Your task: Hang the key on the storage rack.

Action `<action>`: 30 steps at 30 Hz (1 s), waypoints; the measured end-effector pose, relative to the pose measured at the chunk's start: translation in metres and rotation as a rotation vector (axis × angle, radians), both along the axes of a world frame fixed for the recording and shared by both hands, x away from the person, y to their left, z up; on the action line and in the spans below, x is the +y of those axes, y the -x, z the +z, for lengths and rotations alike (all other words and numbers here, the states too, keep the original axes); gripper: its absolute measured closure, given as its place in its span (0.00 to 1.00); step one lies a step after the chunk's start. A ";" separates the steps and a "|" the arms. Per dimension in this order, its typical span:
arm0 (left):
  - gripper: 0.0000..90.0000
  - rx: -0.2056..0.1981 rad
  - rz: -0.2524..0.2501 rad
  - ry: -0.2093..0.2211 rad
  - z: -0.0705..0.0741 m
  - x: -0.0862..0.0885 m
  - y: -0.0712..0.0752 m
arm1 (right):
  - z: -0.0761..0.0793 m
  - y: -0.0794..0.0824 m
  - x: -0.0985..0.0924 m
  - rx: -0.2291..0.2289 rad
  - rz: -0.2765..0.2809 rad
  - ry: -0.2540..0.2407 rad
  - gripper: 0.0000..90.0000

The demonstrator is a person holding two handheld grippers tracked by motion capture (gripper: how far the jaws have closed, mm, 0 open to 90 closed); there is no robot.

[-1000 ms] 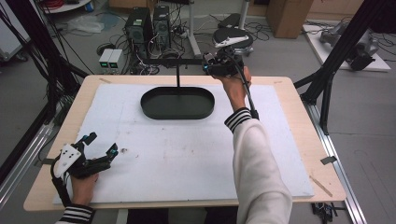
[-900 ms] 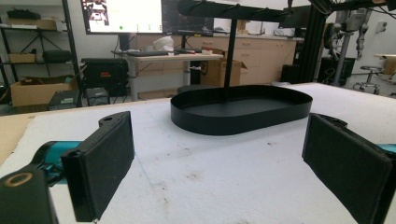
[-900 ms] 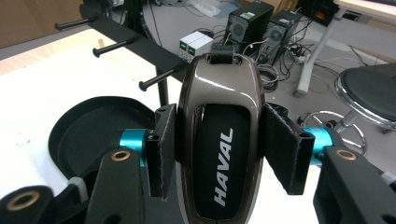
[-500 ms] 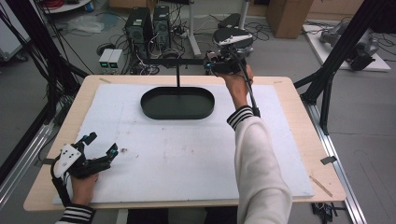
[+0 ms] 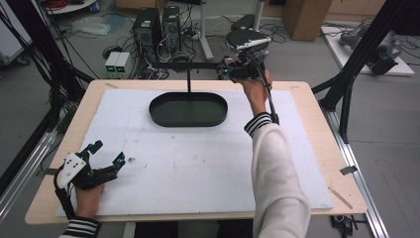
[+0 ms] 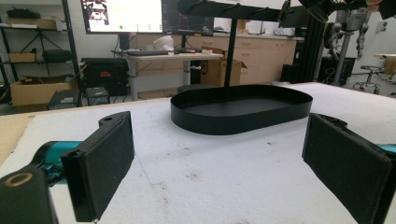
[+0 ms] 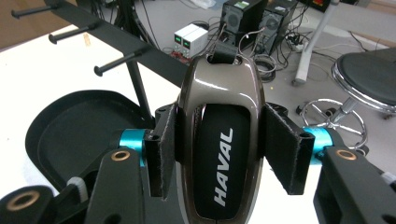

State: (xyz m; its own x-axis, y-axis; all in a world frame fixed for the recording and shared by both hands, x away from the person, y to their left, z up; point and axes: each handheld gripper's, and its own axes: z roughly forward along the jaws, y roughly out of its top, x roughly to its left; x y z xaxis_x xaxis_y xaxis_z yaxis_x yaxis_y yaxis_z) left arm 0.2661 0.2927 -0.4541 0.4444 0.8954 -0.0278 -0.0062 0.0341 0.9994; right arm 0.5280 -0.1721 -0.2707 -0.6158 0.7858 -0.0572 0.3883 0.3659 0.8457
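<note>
While the high view is looking down on the table (image 5: pixel 307 148), the right gripper (image 5: pixel 236 69) is being held up at the far edge, right of the black oval tray (image 5: pixel 188 110), level with the horizontal bar of the black rack (image 5: pixel 190 65) whose post is rising from the tray; what it is carrying is too small to make out there. The left gripper (image 5: pixel 106 157) is resting on the white mat (image 5: pixel 198 163) at the near left corner, well apart from the tray, with its jaws standing wide and nothing between them. Along the left gripper view, the left gripper (image 6: pixel 215 158) is presenting two black pads far apart over bare mat, and the tray (image 6: pixel 240 109) is lying farther off, centred between them, with the rack post (image 6: pixel 231 51) rising behind it. Along the right gripper view, the right gripper (image 7: pixel 224 149) is clamping a glossy brown key fob (image 7: pixel 219 140), lettered HAVAL on its black centre panel, with both pads pressing its sides; the fob is standing upright, its top loop just beside the rack bar (image 7: pixel 140 49), whose pegs are projecting to the left, above the tray (image 7: pixel 74 135).
</note>
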 end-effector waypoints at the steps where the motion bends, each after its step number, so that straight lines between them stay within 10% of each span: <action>1: 0.11 0.000 0.000 0.000 0.000 0.000 0.000 | 0.000 0.000 -0.001 0.000 0.003 0.006 0.53; 30: 0.11 -0.004 0.000 -0.002 0.000 -0.001 0.000 | -0.041 0.002 -0.032 0.095 0.003 -0.006 0.53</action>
State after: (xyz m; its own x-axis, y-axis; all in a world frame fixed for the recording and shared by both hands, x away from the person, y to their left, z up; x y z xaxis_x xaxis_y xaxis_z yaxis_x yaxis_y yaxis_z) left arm 0.2659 0.2921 -0.4542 0.4442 0.8956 -0.0246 -0.0098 0.0323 0.9994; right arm 0.5259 -0.2045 -0.3118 -0.6206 0.7841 0.0063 0.4656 0.3621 0.8076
